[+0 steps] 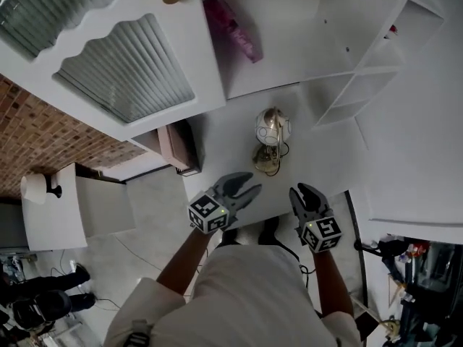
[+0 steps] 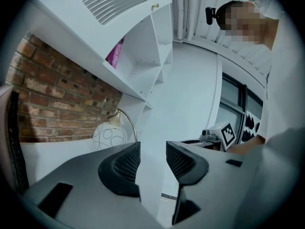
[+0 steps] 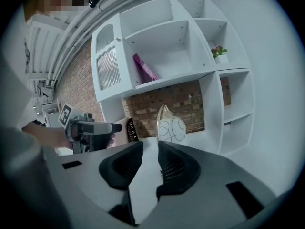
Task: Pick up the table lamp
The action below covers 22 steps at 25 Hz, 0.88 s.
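Note:
The table lamp (image 1: 273, 127) stands on the white desk (image 1: 325, 161), a white globe with looping line marks on a curved brass stem and base. My left gripper (image 1: 246, 183) hovers at the desk's near edge, left of the lamp, open and empty. My right gripper (image 1: 302, 192) is at the near edge to the right, jaws narrowly apart with nothing between them. In the left gripper view the lamp (image 2: 108, 135) sits left of the jaws (image 2: 152, 159). In the right gripper view the lamp (image 3: 171, 128) is just beyond the jaws (image 3: 150, 161).
A white shelf unit (image 1: 289, 63) rises behind the desk, with a pink book (image 1: 231, 24) in one bay and a small plant (image 3: 218, 51) in another. A ribbed-glass cabinet door (image 1: 126, 67) hangs at left. A brick wall (image 3: 190, 101) backs the desk.

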Each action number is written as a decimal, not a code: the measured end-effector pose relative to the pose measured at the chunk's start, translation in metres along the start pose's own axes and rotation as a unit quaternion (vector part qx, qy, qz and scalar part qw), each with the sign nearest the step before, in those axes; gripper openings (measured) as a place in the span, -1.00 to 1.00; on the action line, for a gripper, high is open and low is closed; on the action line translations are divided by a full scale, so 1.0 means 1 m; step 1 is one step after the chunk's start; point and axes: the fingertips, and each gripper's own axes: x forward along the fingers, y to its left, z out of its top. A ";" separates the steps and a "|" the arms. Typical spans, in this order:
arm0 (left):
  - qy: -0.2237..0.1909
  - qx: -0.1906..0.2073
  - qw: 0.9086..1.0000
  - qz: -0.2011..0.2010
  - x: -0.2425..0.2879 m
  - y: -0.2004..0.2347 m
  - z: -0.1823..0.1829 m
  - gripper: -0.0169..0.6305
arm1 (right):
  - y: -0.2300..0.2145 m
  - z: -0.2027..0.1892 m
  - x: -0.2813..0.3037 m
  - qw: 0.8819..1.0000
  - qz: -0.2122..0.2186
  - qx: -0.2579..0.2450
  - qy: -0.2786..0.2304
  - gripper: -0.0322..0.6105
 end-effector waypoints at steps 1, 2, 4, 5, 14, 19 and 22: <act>-0.002 0.000 1.000 0.005 0.009 0.002 0.001 -0.37 | -0.006 0.001 0.004 1.000 0.009 -0.002 0.003 -0.54; -0.004 0.000 1.000 0.009 0.017 0.004 0.002 -0.36 | -0.012 0.001 0.008 1.000 0.018 -0.004 0.006 -0.54; -0.006 -0.002 1.000 0.019 0.034 0.011 0.003 -0.36 | -0.022 0.002 0.016 0.999 0.035 -0.006 0.012 -0.54; -0.005 -0.003 1.000 0.025 0.042 0.014 0.002 -0.36 | -0.027 0.000 0.020 0.999 0.044 -0.007 0.015 -0.54; 0.007 -0.020 0.998 0.053 0.103 0.039 -0.002 -0.32 | -0.064 -0.022 0.047 0.994 0.099 0.006 0.045 -0.54; 0.010 -0.026 0.998 0.060 0.123 0.048 0.001 -0.32 | -0.072 -0.027 0.061 0.991 0.125 0.007 0.054 -0.54; 0.020 -0.036 0.998 0.053 0.138 0.050 0.000 -0.33 | -0.078 -0.031 0.069 0.988 0.139 0.006 0.062 -0.55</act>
